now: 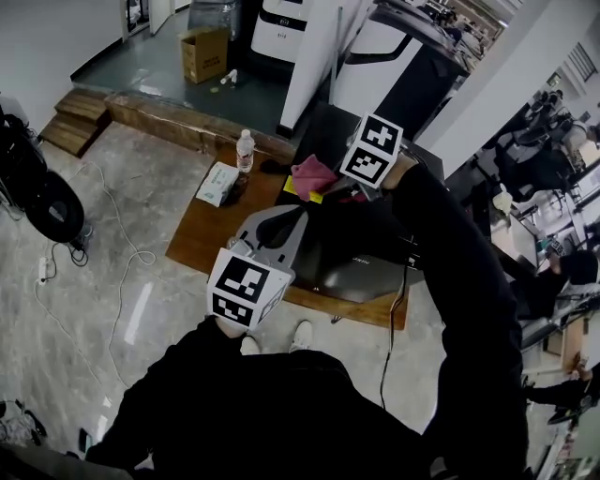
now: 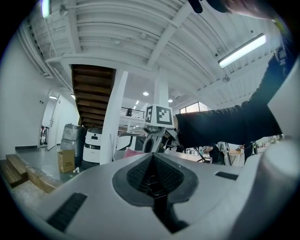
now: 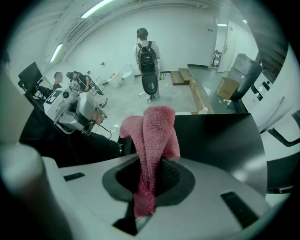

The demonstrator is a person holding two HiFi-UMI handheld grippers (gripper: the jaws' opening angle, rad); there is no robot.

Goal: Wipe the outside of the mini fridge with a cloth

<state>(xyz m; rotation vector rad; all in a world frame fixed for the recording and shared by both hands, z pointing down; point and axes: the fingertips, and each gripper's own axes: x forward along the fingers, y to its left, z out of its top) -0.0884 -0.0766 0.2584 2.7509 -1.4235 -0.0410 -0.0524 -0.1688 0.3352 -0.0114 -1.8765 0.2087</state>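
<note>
The black mini fridge [image 1: 361,258] stands on a wooden table [image 1: 202,234]. My right gripper [image 1: 328,183] is shut on a pink cloth [image 1: 313,174] at the fridge's far top edge. In the right gripper view the cloth [image 3: 152,136] rises folded out of the shut jaws of the right gripper [image 3: 149,177], in front of the fridge's glossy black top [image 3: 220,136]. My left gripper [image 1: 279,225] hovers near the fridge's left front corner. The left gripper [image 2: 152,177] is shut with nothing between its jaws and points level across the room, towards the right gripper's marker cube [image 2: 158,115].
A water bottle [image 1: 245,150] and a tissue box [image 1: 217,183] sit on the table left of the fridge. A cardboard box [image 1: 204,54] and white machines [image 1: 281,28] stand beyond. Cables [image 1: 122,253] lie on the floor. A person with a backpack [image 3: 148,65] stands further off.
</note>
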